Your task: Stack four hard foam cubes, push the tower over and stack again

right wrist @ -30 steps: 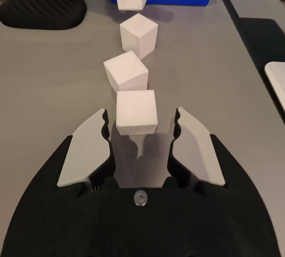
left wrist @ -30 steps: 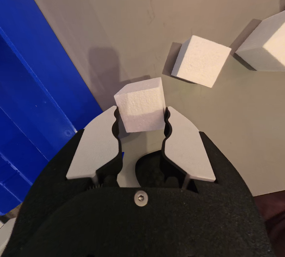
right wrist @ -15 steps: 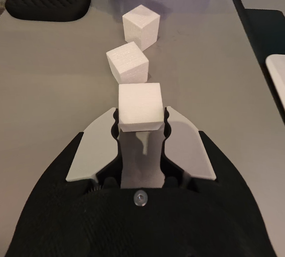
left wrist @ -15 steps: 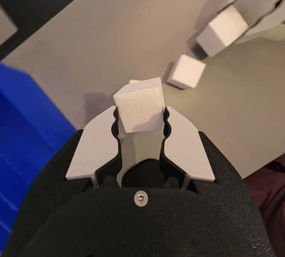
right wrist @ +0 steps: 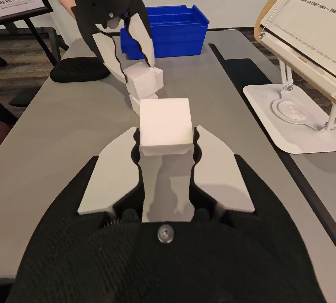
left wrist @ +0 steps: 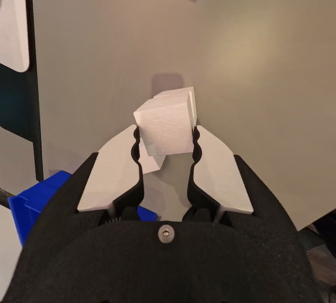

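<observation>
Under the left wrist camera, the left gripper [left wrist: 165, 127] pinches a white foam cube [left wrist: 166, 129] between its fingertips and holds it right over two more cubes: a rear cube [left wrist: 192, 105] peeks out behind it and a lower cube [left wrist: 151, 164] shows below on the grey table [left wrist: 254, 58]. I cannot tell from this angle whether the held cube already rests on either of them. A corner of the blue bin [left wrist: 34, 205] sits at lower left; its inside is hidden here.

Across the right wrist view, the right gripper [right wrist: 165, 134] clamps a fourth cube [right wrist: 165, 123], lifted clear of the table [right wrist: 72, 130]. Farther off, the left gripper [right wrist: 138, 74] comes down from above with its cube [right wrist: 143, 80] set against the pair beneath (the bottom one [right wrist: 135, 102] is mostly hidden). The blue bin [right wrist: 172, 40] stands behind, and what shows of its inside looks bare. A document stand [right wrist: 291, 109] is at right, a black pad [right wrist: 78, 72] at left.

The step appears to be building the stack. Next, I judge, the left cube needs squaring on its support before release, then the right one carried over and lowered gently.
</observation>
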The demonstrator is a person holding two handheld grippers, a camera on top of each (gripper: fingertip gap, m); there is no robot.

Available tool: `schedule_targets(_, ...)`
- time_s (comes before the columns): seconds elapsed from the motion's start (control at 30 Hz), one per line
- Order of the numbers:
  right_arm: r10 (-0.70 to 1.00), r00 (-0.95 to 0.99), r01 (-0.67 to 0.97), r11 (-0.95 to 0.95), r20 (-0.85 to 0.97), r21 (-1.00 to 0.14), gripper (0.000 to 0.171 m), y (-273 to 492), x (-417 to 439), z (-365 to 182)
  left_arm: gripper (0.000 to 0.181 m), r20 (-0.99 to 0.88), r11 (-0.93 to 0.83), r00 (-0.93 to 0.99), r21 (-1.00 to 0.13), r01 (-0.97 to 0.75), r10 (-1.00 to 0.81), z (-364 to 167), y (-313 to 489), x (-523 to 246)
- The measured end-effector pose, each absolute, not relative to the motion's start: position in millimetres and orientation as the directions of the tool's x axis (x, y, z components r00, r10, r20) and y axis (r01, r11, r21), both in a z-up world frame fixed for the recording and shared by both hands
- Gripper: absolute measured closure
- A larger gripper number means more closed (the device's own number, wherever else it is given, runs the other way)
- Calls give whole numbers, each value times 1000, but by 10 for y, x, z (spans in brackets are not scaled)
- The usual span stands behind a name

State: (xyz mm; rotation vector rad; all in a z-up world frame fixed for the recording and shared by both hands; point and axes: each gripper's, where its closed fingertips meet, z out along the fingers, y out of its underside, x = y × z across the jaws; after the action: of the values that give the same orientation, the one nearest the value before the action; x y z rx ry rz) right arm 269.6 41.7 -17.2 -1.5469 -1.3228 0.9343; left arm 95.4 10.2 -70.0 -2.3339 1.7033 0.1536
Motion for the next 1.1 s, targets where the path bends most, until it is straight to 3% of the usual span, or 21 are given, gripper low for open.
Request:
schedule_targets(0.8,987,137,340,-124,-82,-932,114,442,2700,-343,119,-228,-250,258,-66,-966,-939,-772,150,935)
schedule_targets(0.97,987,130,357,-131,-90,-925,114,431,2672,-384,97,-172,-258,280,-139,-956,-945,-693,77,1013)
schedule_targets(1.1,996,67,272,-77,-61,-959,114,338,2454,-126,91,-162,-303,370,-330,-894,-915,-386,97,976)
